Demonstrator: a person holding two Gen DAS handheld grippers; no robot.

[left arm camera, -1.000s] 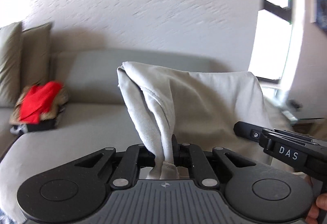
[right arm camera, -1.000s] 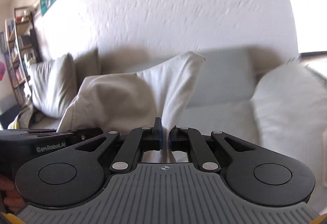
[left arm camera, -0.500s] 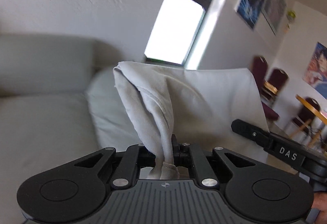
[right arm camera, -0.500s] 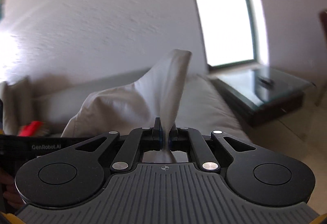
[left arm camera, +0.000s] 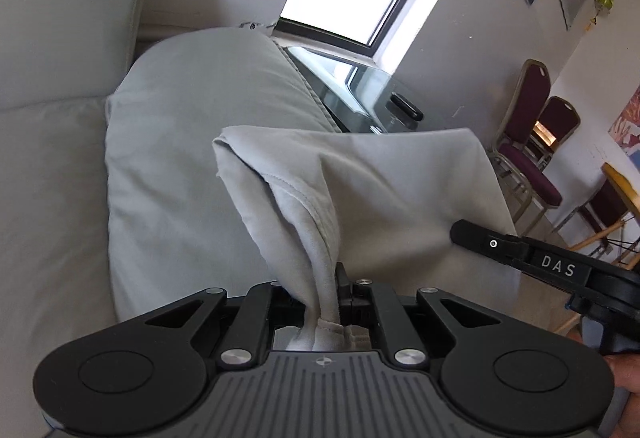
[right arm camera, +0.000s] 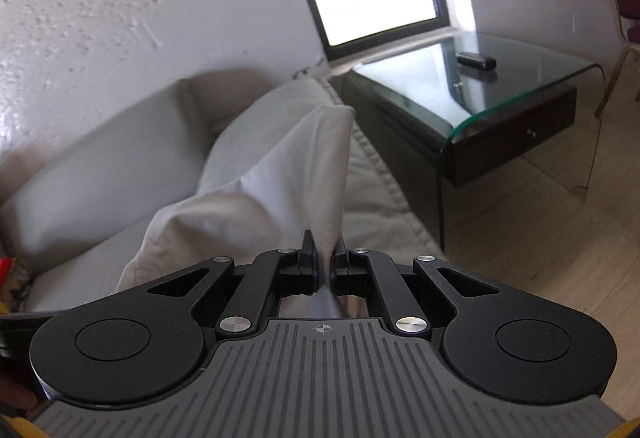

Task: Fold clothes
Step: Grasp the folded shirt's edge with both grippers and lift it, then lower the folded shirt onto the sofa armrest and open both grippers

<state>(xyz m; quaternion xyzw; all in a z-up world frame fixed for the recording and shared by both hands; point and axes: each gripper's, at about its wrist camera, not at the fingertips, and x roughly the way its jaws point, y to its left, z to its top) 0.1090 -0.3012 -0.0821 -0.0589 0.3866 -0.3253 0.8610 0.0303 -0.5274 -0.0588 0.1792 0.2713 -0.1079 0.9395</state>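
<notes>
Hanging between the two tools, the pale grey folded cotton garment is staying in the air above the light grey sofa armrest. The left gripper and right gripper are both opening, cloth still between their jaws

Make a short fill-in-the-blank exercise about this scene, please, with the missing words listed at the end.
1. The pale grey garment is held between ____ hand-held grippers.
2. The garment hangs above a grey ____.
3. Beside the sofa stands a side table with a ____ top.
4. The black remote lies on the ____.

Missing words: two; sofa; glass; side table
</notes>
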